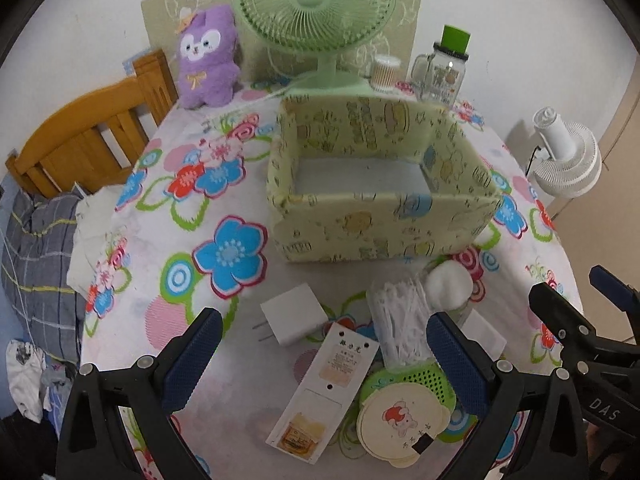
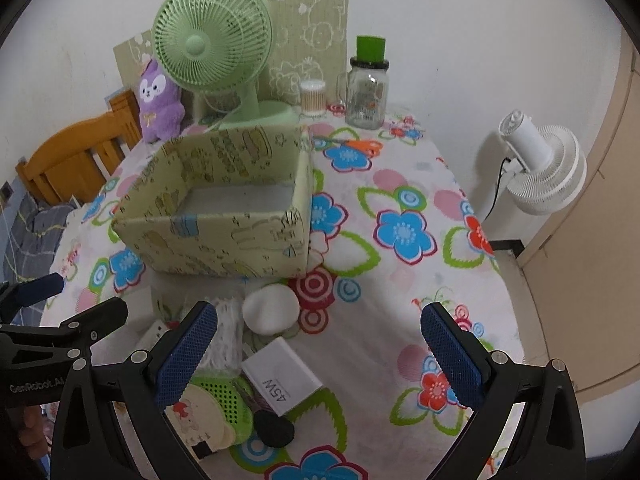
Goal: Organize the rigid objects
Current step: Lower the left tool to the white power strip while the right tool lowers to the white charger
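Left wrist view: from left to right, the wide-open, empty left gripper (image 1: 322, 344) should be lowered squarely over the white charger (image 1: 294, 314), lying before the empty box (image 1: 380, 224), while the right gripper (image 2: 318, 344) hangs equally open, holding nothing.

1 fabric box (image 1: 380, 224), 2 white chargers (image 1: 294, 314) (image 2: 282, 380), 1 remote (image 1: 324, 392), 2 fans (image 1: 316, 4) (image 2: 540, 168), 1 plush (image 1: 208, 56), 1 jar (image 2: 367, 88), 1 scissors (image 2: 358, 147).
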Demonstrator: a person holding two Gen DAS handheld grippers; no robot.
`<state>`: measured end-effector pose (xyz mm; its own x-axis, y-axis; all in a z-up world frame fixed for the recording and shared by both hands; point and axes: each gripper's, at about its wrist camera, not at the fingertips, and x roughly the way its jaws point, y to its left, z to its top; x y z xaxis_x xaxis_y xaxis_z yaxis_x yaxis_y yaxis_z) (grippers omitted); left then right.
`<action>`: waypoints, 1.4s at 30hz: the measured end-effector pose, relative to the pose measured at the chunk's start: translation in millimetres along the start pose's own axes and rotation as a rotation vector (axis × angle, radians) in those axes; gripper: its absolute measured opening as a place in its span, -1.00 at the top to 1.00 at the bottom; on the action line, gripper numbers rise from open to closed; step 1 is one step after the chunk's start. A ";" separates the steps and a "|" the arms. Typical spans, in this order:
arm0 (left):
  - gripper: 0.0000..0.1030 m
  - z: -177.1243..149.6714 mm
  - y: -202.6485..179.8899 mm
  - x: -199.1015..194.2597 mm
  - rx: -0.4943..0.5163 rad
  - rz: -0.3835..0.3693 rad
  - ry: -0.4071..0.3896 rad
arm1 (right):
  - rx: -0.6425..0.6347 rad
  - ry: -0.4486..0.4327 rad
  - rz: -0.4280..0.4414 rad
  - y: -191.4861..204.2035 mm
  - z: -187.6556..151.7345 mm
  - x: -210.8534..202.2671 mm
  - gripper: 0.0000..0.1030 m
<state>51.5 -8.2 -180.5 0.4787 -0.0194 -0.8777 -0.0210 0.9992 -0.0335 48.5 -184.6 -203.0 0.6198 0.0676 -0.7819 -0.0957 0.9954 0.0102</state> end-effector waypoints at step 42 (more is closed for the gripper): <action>-0.58 -53.0 11.0 69.0 0.028 -0.008 0.102 | -0.033 0.111 0.039 22.8 -60.3 81.8 -0.57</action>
<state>37.8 -0.3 -266.8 0.3866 -0.0295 -0.9218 0.0074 0.9996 -0.0289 50.0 -160.5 -304.2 0.5251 0.0965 -0.8456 -0.1448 0.9892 0.0230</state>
